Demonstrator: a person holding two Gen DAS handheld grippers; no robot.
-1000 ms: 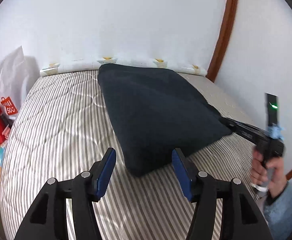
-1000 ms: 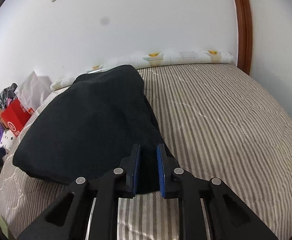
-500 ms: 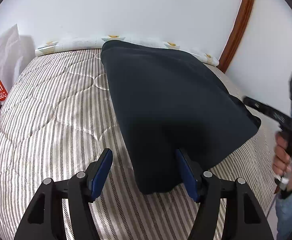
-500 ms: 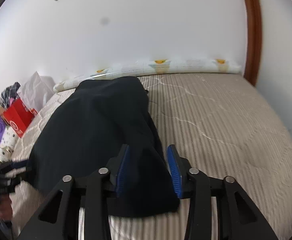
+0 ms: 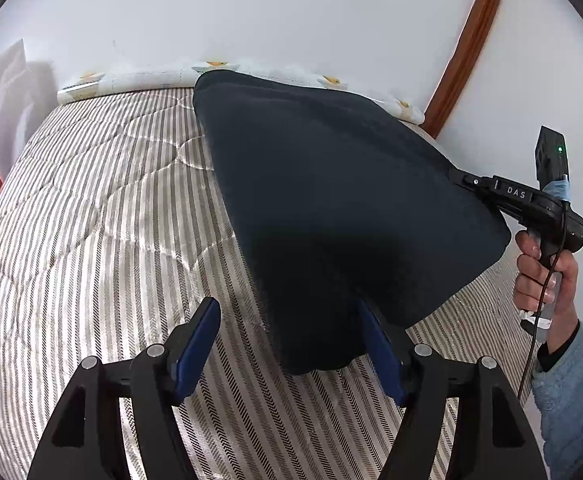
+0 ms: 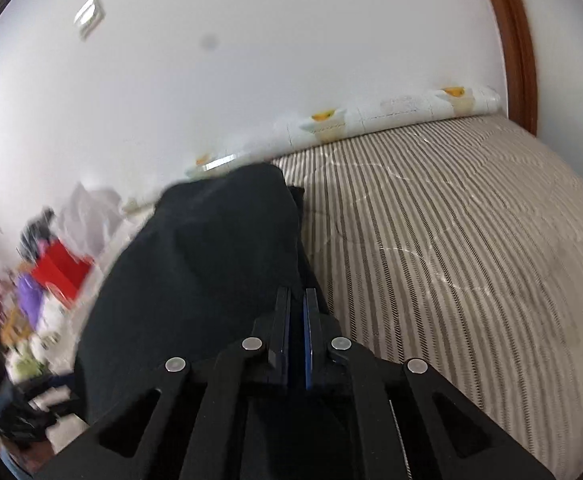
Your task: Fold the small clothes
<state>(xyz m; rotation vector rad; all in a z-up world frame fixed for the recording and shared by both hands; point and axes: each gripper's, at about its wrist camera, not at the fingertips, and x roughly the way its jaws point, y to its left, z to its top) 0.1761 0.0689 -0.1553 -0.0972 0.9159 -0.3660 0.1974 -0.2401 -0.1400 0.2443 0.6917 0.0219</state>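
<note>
Striped mattress [image 5: 91, 220] carries the dark garment [image 5: 331, 200]; my right gripper [image 6: 296, 320] pinches its right edge, my left gripper [image 5: 287, 344] has been spreading around the near corner, so I'd clamp squarely before lifting.

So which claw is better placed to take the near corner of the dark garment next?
Left. The left claw stands open, having just widened, with the dark garment's near corner between its pads, not yet pinched. The right claw is already shut on the garment's other edge.
</note>
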